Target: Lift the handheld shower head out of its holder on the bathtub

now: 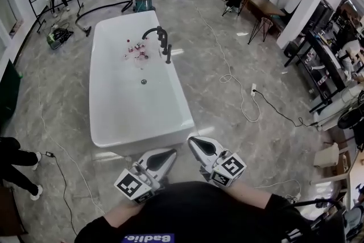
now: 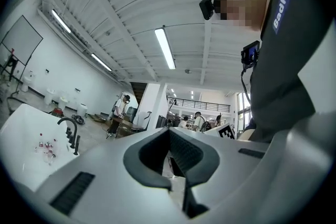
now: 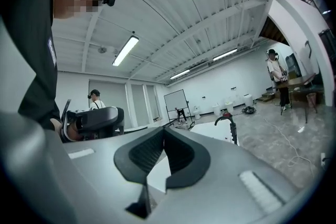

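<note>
Shower head (image 1: pixel 168 54), as best I can tell, is the slim black rod standing in its holder on the right rim of the bathtub (image 1: pixel 108 99), just beside the curved black tap (image 1: pixel 152 31); it is too small here to be certain which post it is. I judge it stiff and fairly light, with a smooth dark finish that could slip between the pads, and probably with a hose that will drag; the straight stem below the top looks the best place to pinch. Its long axis stands upright, top end up, so a lift would run straight up along it; which way the spray face turns I cannot tell. A few small items (image 1: pixel 136 54) lie in the tub close by. Well apart from all this, beyond the near end of the tub, the left gripper (image 1: pixel 165 156) and right gripper (image 1: pixel 196 144) both have their jaws closed together with nothing between them.
</note>
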Demonstrator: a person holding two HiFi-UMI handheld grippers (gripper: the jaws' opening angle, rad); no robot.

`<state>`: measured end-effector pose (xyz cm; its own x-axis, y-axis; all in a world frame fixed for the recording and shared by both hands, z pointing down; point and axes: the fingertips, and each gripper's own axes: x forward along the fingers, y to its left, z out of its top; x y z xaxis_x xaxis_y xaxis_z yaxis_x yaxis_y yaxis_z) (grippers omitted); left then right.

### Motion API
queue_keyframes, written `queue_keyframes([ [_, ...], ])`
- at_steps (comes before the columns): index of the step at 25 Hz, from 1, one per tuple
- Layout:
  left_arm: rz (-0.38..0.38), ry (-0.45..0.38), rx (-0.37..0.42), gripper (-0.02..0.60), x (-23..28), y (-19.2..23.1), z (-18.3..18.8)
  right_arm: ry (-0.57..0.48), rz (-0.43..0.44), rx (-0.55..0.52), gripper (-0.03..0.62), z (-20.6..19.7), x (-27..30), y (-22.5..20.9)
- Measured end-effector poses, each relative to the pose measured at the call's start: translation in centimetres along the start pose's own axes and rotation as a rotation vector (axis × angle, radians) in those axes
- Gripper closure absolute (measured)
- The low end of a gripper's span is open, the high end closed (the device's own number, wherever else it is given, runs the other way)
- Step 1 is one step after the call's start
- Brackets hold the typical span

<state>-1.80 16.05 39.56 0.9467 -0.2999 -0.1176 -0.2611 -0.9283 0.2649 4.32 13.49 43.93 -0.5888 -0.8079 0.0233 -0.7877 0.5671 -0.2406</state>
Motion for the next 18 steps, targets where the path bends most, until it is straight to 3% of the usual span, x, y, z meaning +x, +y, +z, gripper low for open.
queue_keyframes([
  [7,-0.043,-0.004,-0.022,0.588,-1.9,11.6,3.7,0.017,-0.048,0.0,0.591,1.0,12.1,-2.3],
  [14,-0.06,0.002,-0.043,0.588,-3.2,19.6,5.9,0.021,-0.08,-0.016,0.59,1.9,19.6,-3.8],
  [18,-0.066,0.0,-0.06,0.588,-3.0,21.7,5.9,0.036,-0.095,-0.014,0.589,1.7,21.2,-5.0],
])
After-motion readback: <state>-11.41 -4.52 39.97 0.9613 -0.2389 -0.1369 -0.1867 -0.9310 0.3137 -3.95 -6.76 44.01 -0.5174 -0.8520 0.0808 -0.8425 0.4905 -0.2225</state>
